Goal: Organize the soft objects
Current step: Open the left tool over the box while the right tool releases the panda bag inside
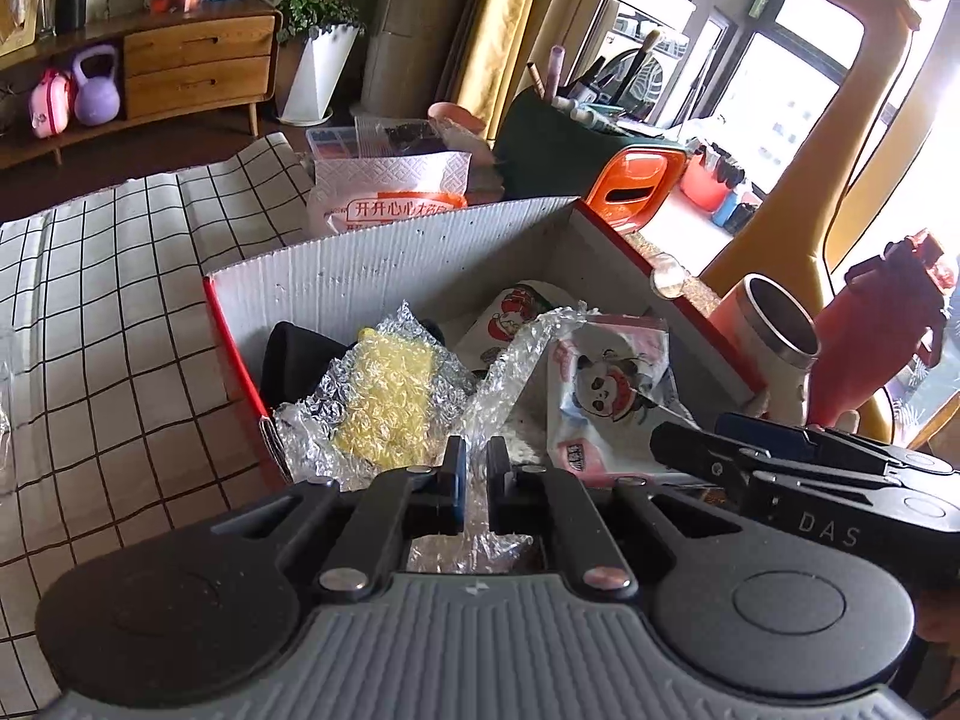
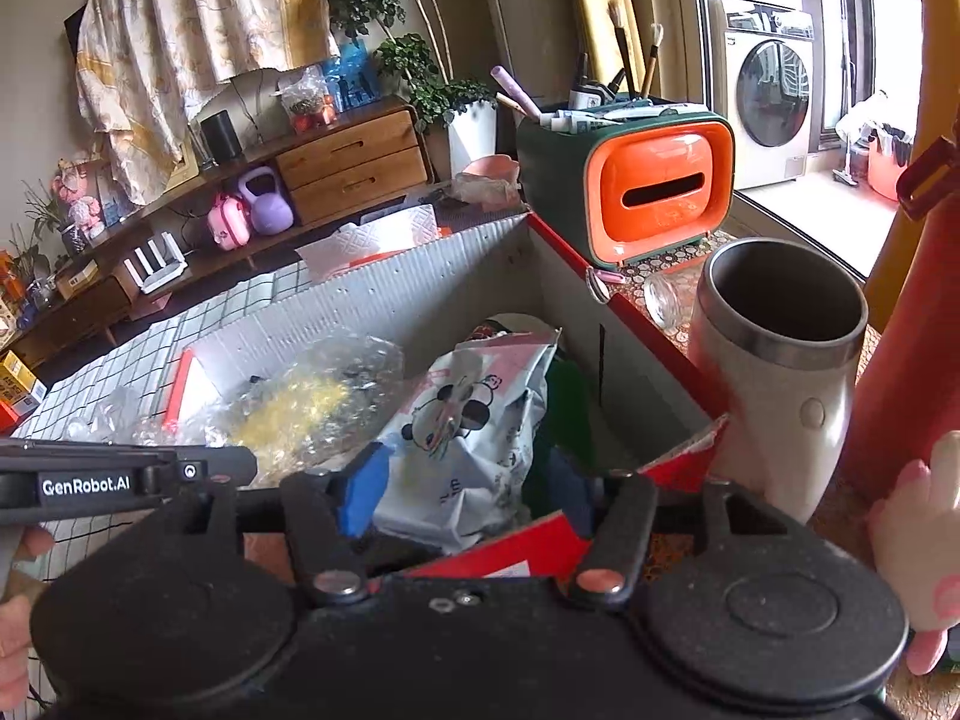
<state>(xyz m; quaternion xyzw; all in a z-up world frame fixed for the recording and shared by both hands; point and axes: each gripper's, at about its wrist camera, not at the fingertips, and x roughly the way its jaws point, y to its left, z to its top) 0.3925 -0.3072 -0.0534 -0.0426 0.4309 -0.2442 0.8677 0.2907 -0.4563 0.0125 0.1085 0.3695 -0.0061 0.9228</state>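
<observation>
The left tongs are nearly closed, seemingly pinching a crinkled clear bubble-wrap sheet that trails into the red-edged white corrugated box. Lower it fully inside before letting go. The right tongs gape around the white panda-print soft packet in the box; whether they touch it is unclear.

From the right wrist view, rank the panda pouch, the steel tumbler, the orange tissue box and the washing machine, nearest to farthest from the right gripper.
1. Panda pouch: between the open right gripper fingers, inside the box.
2. Steel tumbler: right, just outside the box.
3. Orange tissue box: beyond the box's far corner.
4. Washing machine: far back, right.
</observation>
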